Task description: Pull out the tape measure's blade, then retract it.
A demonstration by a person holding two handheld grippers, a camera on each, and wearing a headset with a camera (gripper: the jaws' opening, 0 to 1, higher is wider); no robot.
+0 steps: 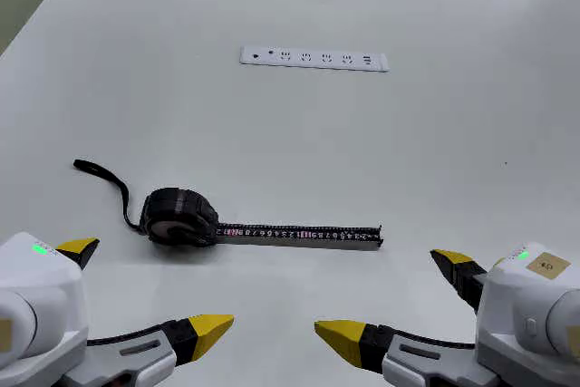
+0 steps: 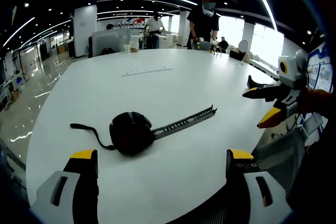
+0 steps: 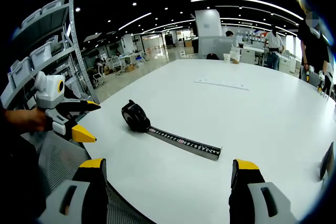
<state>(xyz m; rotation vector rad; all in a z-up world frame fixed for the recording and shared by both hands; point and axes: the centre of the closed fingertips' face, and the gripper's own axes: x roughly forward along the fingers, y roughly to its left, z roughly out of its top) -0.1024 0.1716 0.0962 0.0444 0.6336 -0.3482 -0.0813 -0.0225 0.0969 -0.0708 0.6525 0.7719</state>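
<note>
While I hold both tools low at the near side of the white table (image 1: 435, 151), my left gripper (image 1: 145, 285) and right gripper (image 1: 394, 294) each have their yellow-tipped jaws spread wide, gripping nothing. A white power strip (image 1: 314, 58) lies far across the table. The black tape measure (image 1: 178, 217) sits ahead of me, nearer the left gripper, touching neither. Its blade (image 1: 299, 235) lies drawn out flat toward the right, and its thin strap (image 1: 109, 183) trails left.

head: above, looking down | gripper views: low, facing across | shared: tape measure (image 1: 179, 217)
</note>
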